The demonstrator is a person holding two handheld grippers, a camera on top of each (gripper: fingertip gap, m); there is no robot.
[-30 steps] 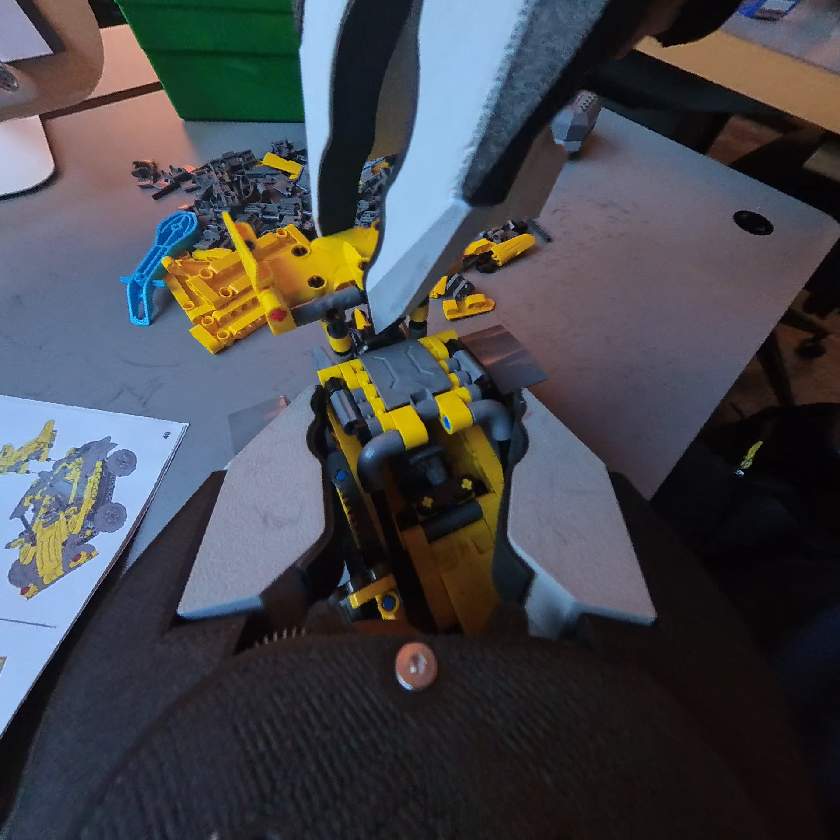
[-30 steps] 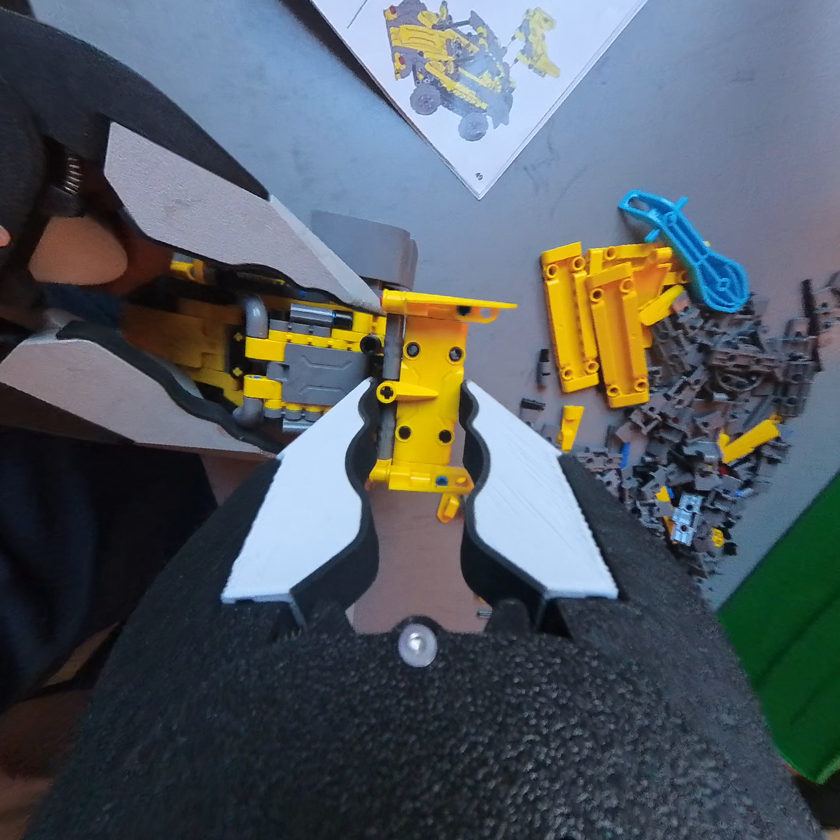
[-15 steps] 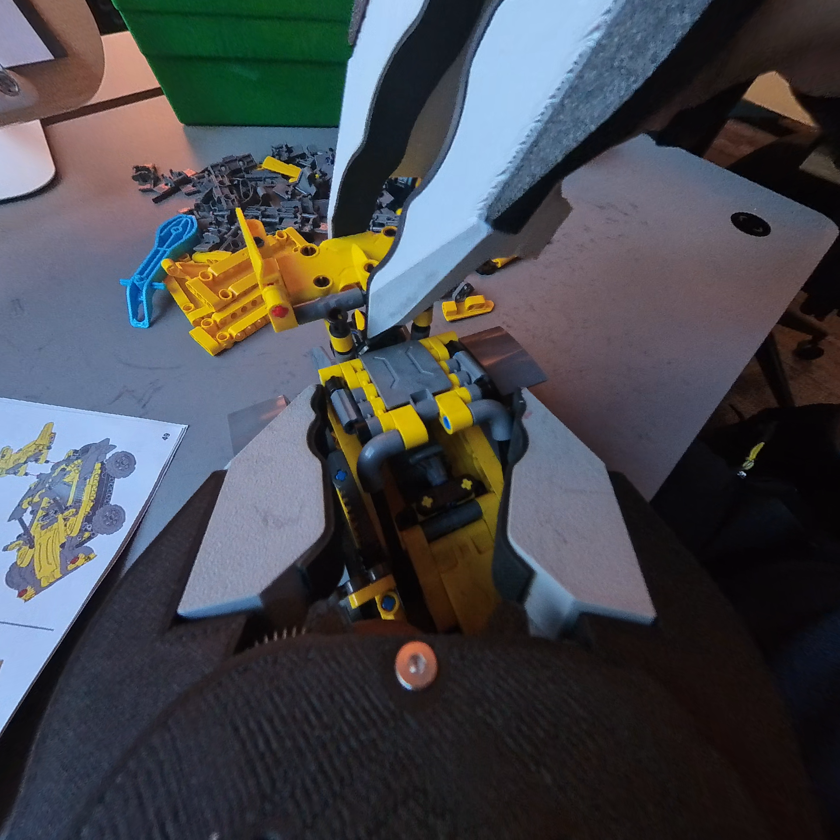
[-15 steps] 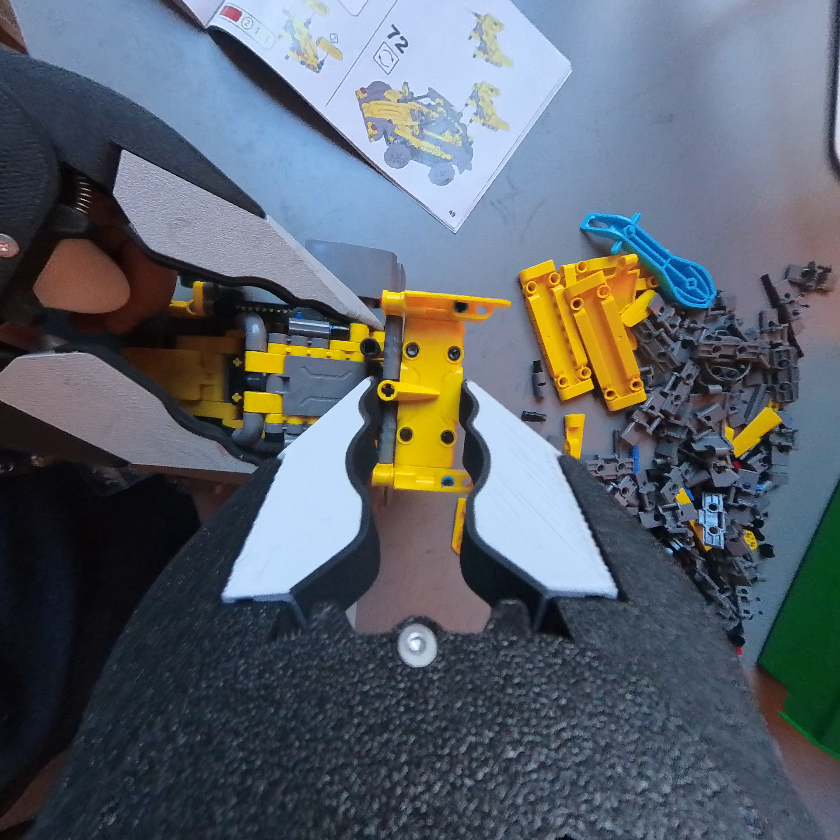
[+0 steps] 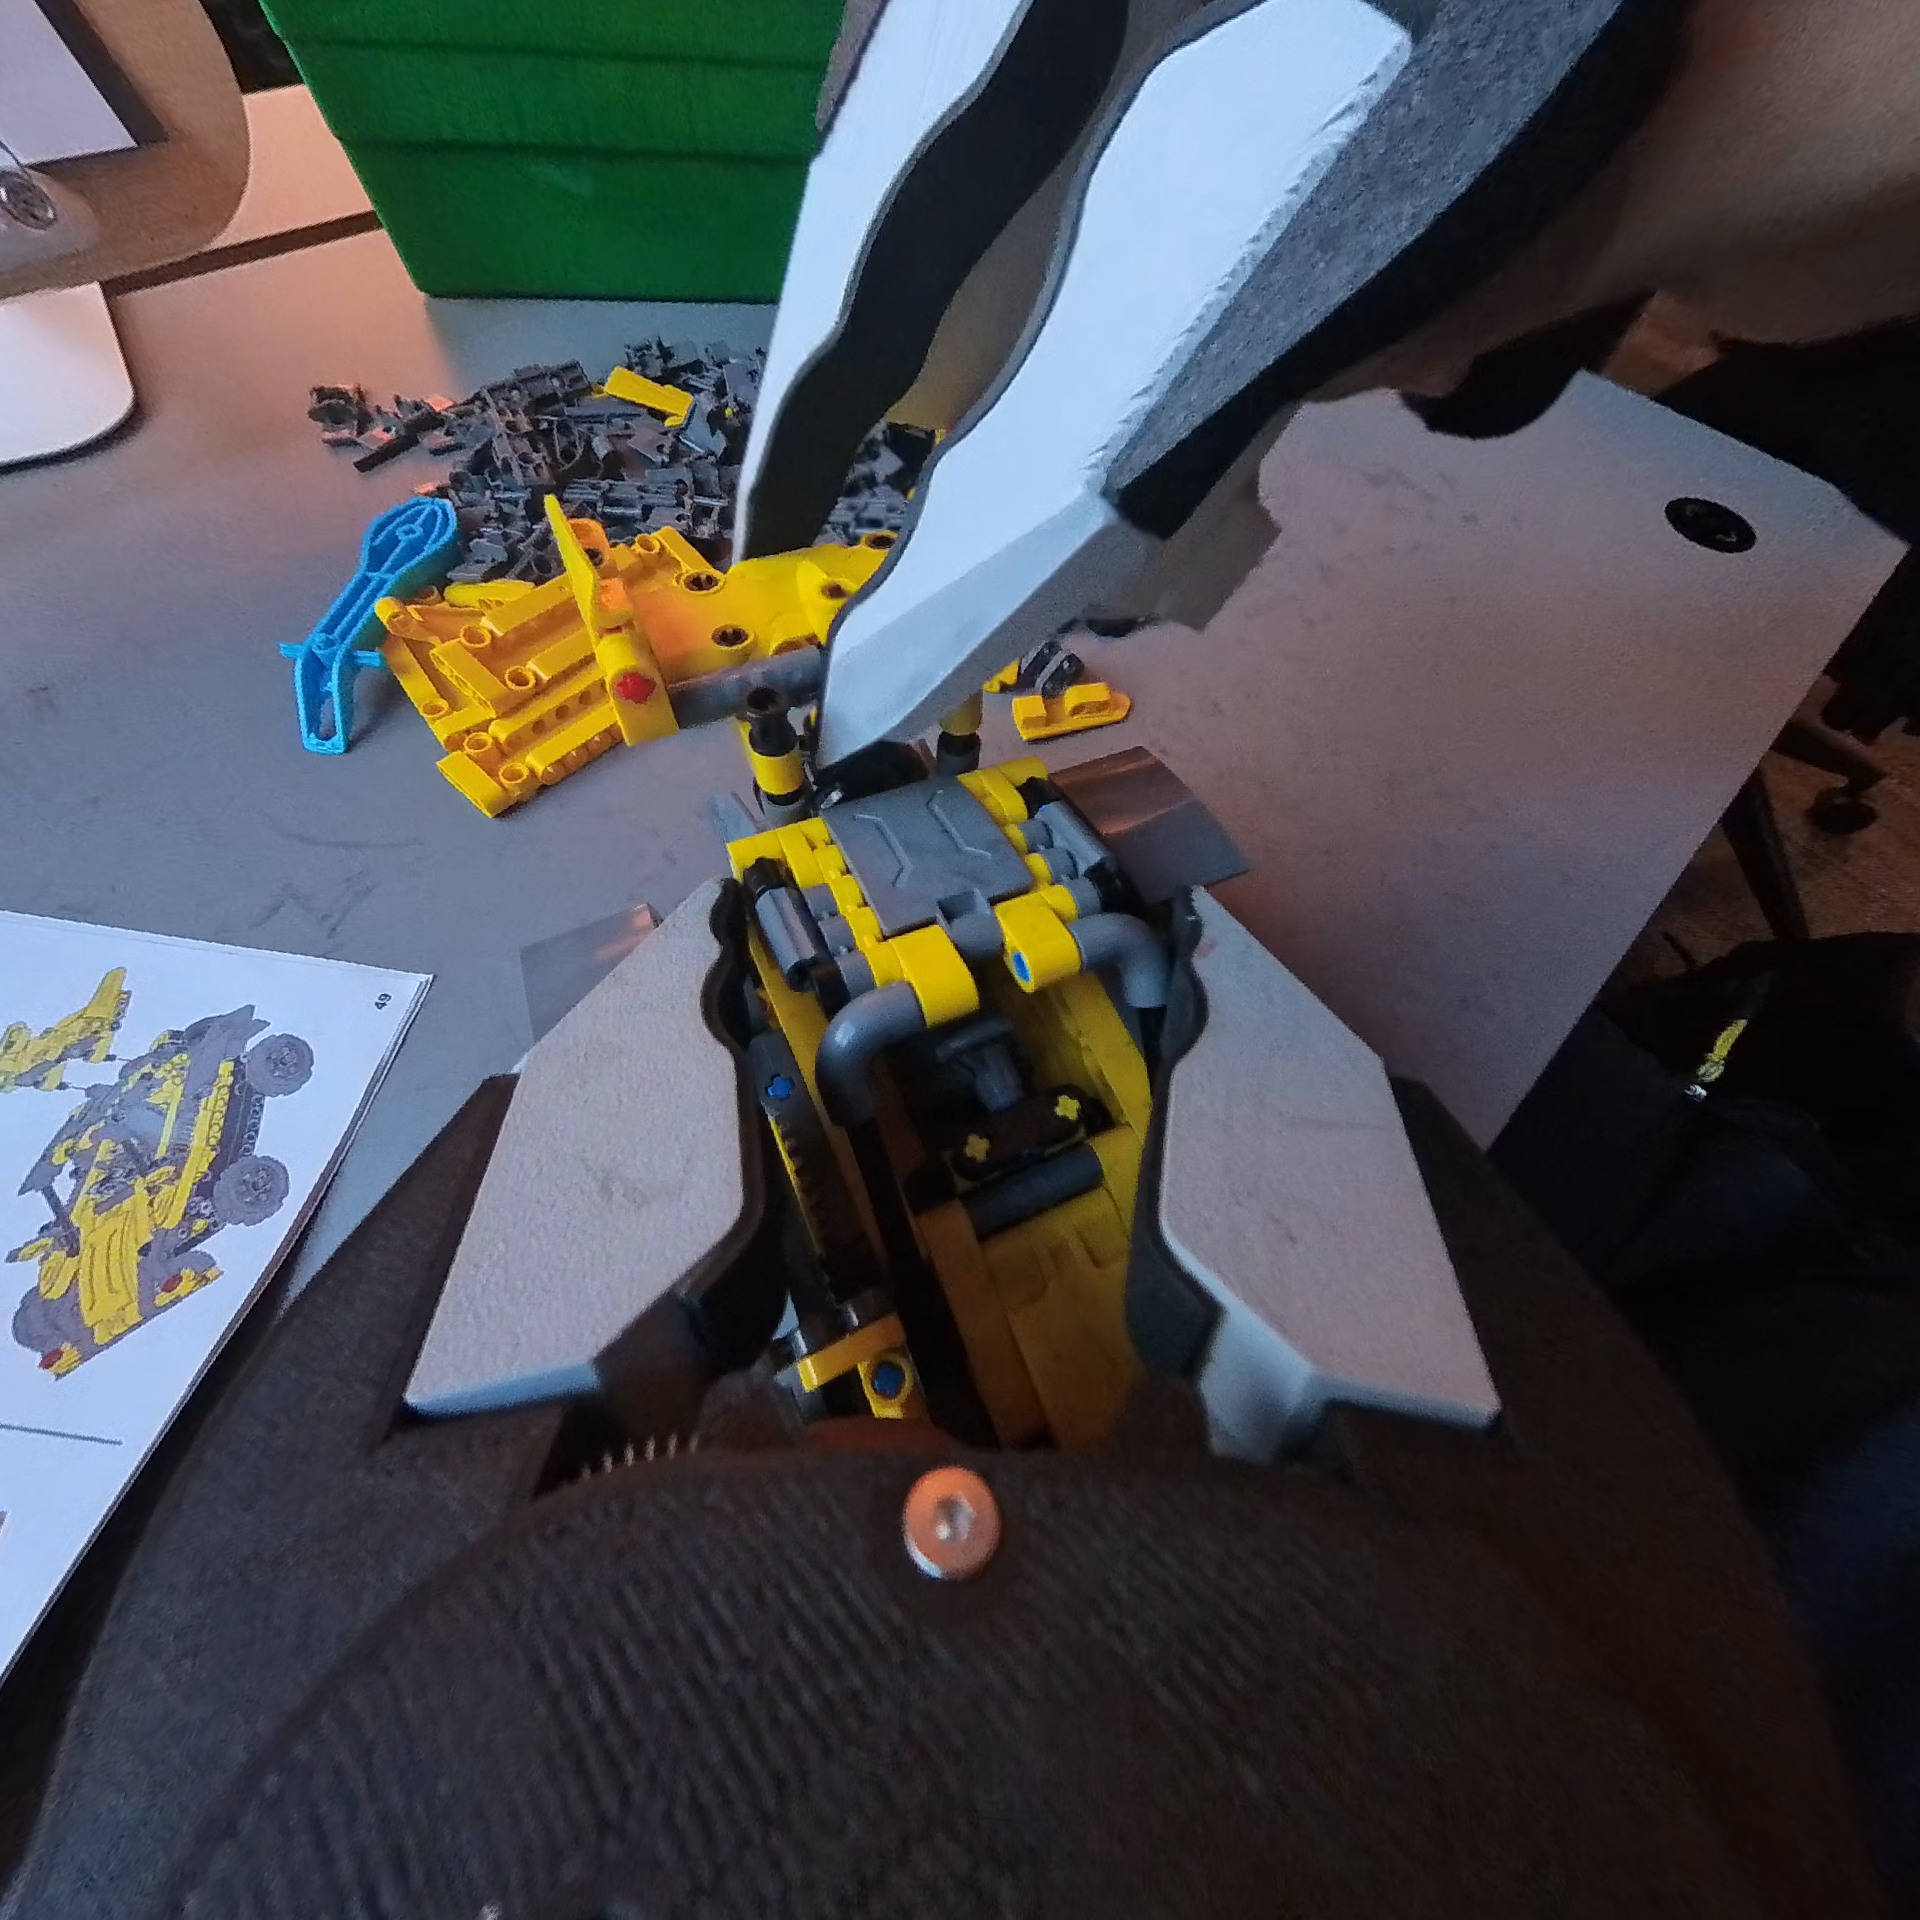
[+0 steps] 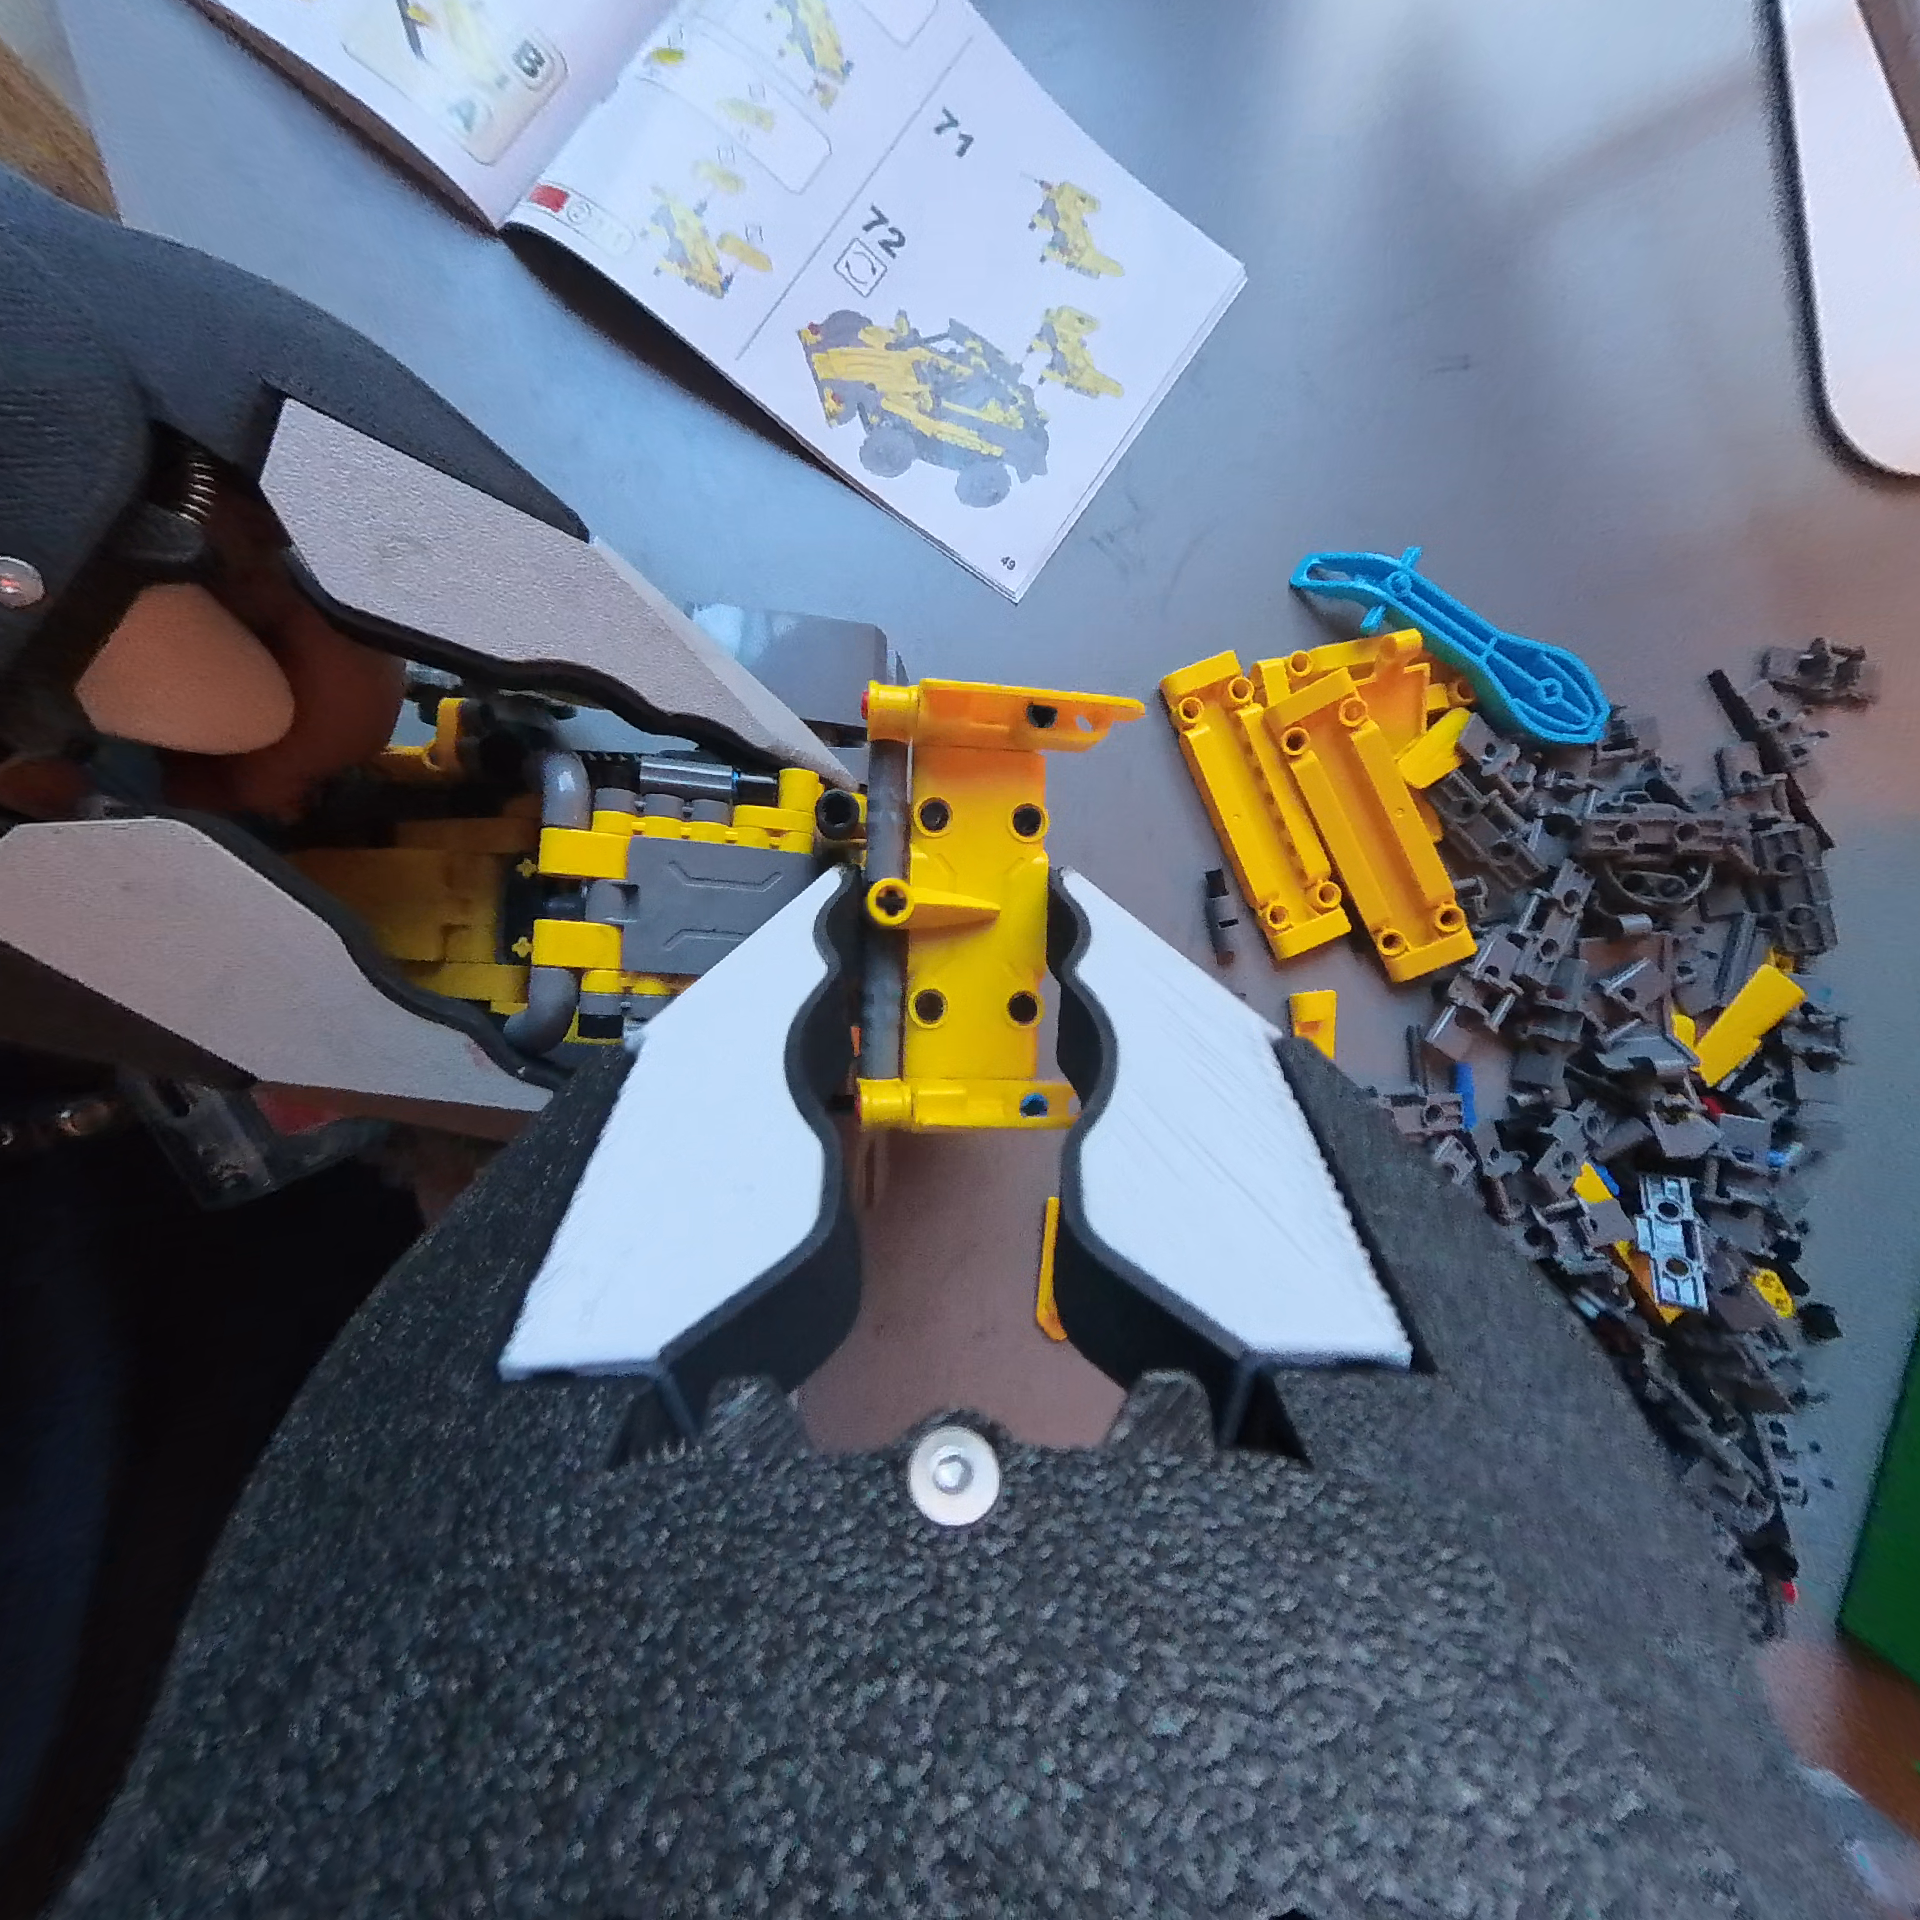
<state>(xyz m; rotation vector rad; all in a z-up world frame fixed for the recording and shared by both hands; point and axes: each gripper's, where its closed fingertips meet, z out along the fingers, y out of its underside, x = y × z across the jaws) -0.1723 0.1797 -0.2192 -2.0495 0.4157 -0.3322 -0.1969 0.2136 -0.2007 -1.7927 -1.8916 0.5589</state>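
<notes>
Left gripper [image 5: 951, 997] clamps yellow model [image 5: 966, 1039]; right gripper [image 6: 951, 935] pinches its yellow bucket [image 6: 971, 894].

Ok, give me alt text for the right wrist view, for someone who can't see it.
The right tool grips a yellow bucket-like brick assembly joined to a yellow-and-grey toy vehicle model, which the left tool clamps. On the grey table lie an open instruction booklet, yellow panels, a blue plastic tool and a pile of grey pieces.
</notes>
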